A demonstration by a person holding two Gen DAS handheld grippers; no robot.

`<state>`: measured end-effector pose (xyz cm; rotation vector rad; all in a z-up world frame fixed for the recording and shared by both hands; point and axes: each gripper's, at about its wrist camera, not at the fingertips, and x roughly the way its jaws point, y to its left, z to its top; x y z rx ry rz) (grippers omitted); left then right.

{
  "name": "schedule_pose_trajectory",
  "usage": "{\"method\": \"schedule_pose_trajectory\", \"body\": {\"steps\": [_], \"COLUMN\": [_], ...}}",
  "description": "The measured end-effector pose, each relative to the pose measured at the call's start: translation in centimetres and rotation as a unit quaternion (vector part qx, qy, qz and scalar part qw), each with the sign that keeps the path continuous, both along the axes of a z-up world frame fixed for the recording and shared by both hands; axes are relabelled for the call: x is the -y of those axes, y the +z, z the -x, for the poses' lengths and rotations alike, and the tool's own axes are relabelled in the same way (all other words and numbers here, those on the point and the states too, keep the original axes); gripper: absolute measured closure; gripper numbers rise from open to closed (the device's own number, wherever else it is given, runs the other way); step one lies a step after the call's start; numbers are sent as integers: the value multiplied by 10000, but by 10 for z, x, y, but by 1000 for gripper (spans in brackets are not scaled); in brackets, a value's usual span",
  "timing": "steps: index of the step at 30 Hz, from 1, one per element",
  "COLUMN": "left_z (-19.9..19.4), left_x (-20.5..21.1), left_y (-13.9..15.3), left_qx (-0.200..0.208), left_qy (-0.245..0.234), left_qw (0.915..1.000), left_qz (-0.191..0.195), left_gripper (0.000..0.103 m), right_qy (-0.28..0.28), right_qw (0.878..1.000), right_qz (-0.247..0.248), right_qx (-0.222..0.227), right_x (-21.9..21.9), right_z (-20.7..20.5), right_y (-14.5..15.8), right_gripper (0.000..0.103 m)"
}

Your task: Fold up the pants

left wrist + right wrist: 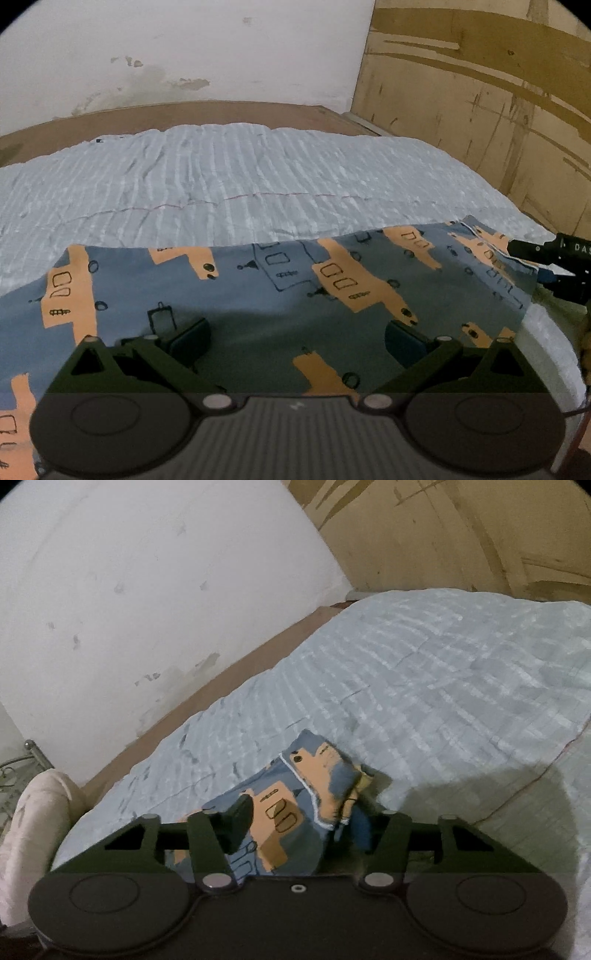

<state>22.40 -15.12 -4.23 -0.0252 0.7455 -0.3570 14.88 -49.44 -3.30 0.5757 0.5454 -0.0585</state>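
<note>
The pants (258,295) are blue-grey with orange blocks and black doodles. They lie spread flat across the near part of the bed. My left gripper (297,338) hovers low over their near middle, open wide, with both pads (188,336) clear of the cloth. My right gripper (550,266) sits at the pants' right end, where the edge is lifted and creased. In the right wrist view that bunched end of the pants (295,812) lies between the fingers of my right gripper (303,823). Its jaws stand half apart. The left pad (240,819) shows beside the cloth and the other pad is hidden behind it.
A pale blue ribbed bedcover (240,184) covers the bed beyond the pants. A brown bed frame (184,114) and a white wall lie behind it. A scratched wooden panel (480,92) stands at the right. A cream pillow (33,830) and metal bars (22,768) are at the left.
</note>
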Motion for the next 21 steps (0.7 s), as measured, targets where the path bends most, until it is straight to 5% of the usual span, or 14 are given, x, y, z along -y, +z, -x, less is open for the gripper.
{"method": "schedule_pose_trajectory", "body": {"steps": [9, 15, 21], "left_z": [-7, -23, -31], "left_x": [-3, -27, -37], "left_y": [7, 21, 27], "left_qx": [-201, -621, -865], "left_qy": [-61, -22, -430], "left_qw": [9997, 9889, 9625], "left_qz": [135, 1350, 2536], "left_gripper": [1, 1, 1], "right_qy": [-331, 33, 1086], "right_qw": [9990, 9917, 9609], "right_qz": [296, 1285, 2494], "right_qx": [-109, 38, 519], "right_x": [0, -24, -79], "right_z": [0, -6, 2], "right_y": [2, 20, 38], "right_gripper": [85, 89, 89]}}
